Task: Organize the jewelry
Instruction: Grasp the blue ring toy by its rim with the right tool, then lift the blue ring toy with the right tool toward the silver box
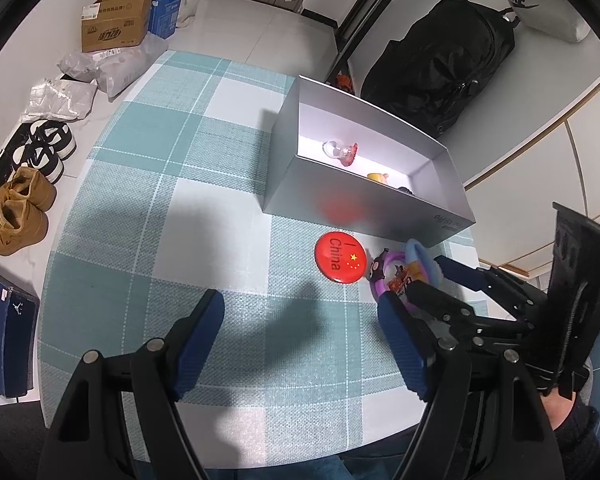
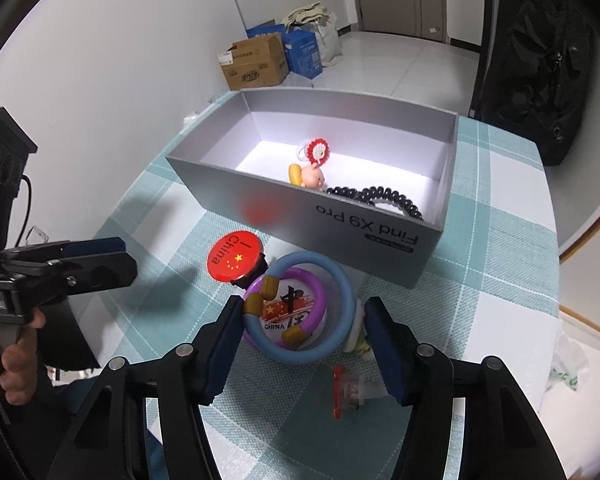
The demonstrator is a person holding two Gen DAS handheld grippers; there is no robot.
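Tablecloth (image 1: 148, 184) in teal and white check covers the table, and on it sits an open grey box (image 2: 340, 216), lid off, printed side toward the person. Inside the box lie a black spiral hair tie (image 2: 376, 196) against the near wall, a small pink pig figure (image 2: 312, 178) and a red-and-white flower charm (image 2: 318, 151) further in.

Just in front of the box, on the cloth, is the loose heap. A blue ring (image 2: 332, 300) lies across a purple ring (image 2: 300, 296), both over a round white badge marked CHINA (image 2: 288, 308). A red badge (image 2: 236, 258) lies touching that heap on its left. A small red-capped clear trinket (image 2: 348, 390) lies apart, nearer the person.

Right gripper (image 2: 300, 340) is lowered over the heap, its jaws spread with the two rings between them; the blue pads stand just beside the rings, and I cannot tell whether they touch. Left gripper (image 1: 300, 340) hovers over bare cloth, jaws spread wide on nothing, the red badge ahead of it. A hand (image 2: 18, 360) grips its handle.
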